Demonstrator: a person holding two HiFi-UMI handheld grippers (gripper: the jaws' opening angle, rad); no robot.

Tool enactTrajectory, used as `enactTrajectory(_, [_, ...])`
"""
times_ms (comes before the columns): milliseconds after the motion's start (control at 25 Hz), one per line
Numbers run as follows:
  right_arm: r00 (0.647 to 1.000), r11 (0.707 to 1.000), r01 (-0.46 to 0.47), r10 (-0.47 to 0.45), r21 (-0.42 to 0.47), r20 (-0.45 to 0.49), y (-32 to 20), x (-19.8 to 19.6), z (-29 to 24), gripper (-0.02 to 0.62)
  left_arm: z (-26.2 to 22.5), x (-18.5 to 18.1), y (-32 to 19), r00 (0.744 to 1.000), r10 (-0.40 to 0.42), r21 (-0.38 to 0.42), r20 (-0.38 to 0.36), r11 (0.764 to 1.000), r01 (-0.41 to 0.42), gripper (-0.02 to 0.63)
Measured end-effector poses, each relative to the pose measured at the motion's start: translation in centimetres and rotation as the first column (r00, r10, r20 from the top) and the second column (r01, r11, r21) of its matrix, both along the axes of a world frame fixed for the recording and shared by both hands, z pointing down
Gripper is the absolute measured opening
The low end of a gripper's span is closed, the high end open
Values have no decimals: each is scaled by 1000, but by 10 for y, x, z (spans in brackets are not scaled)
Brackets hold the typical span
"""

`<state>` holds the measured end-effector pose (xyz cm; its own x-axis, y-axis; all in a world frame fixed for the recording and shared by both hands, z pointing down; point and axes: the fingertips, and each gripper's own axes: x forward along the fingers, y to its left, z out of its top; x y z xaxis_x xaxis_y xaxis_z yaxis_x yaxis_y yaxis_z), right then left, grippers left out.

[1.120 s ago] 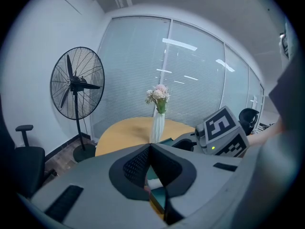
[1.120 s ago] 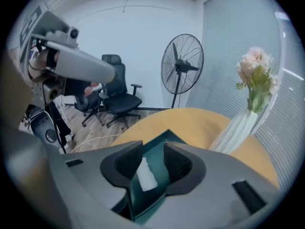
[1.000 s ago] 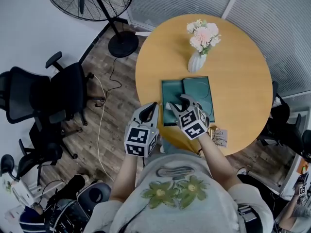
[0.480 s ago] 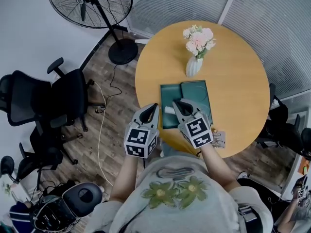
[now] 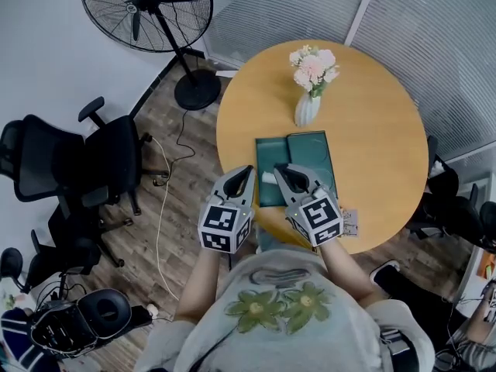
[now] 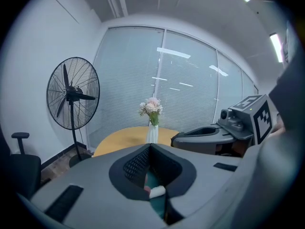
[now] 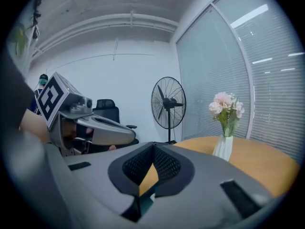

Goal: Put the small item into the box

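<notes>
**Grippers, 2.**
- Left gripper (image 6: 150, 146): jaws clenched tip to tip, nothing gripped. It is held off the table's near-left edge. The small item and a strip of green box show only through the gap behind its tips, well below them.
- Right gripper (image 7: 153, 146): jaws pressed together, empty. It is raised above the near edge of the box, with bare tabletop and a sliver of the box seen through its gap.
- Marker cubes, 2, one on each gripper; the left one (image 5: 225, 227) is nearest the person's chest.

**Task things.**
- Small item (image 5: 269, 177), 1: white, short and rounded. It lies in the left half of the box, near that half's front, and is apart from both grippers.
- Box (image 5: 310, 157), 1: dark green, lying open flat as two halves side by side near the table's front.

**Table and what stands on it.**
- Table (image 5: 372, 115), 1: round, with a light wood top.
- Vase (image 5: 307, 108), 1: white and upright, just behind the box. It holds one bunch of pink and white flowers (image 5: 312, 67).
- Card (image 5: 349, 222), 1: small and printed, at the table's near edge beside the right hand.

**Room.**
- Standing fan (image 5: 146, 10), 1: black, on the floor at far left.
- Office chairs (image 5: 116, 157): black, grouped at left, with more at the right edge. They overlap too much to count.
- Cable (image 5: 161, 208), 1: pale, trailing across the wood floor.
</notes>
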<state>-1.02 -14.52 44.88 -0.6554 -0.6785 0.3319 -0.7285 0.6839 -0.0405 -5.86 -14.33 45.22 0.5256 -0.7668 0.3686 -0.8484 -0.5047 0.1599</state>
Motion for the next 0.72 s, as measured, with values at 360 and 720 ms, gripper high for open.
enactTrajectory(360, [1000,1000,4,-4,-20,8,12,-1,4,3,-6,-1,12,1000,0,18,11,1000,0,-6])
enactTrajectory(720, [1000,1000,4,-4,-20,12,25,-4,1,3,-10,-5,26,1000,-7,27,12,1000,6,-6])
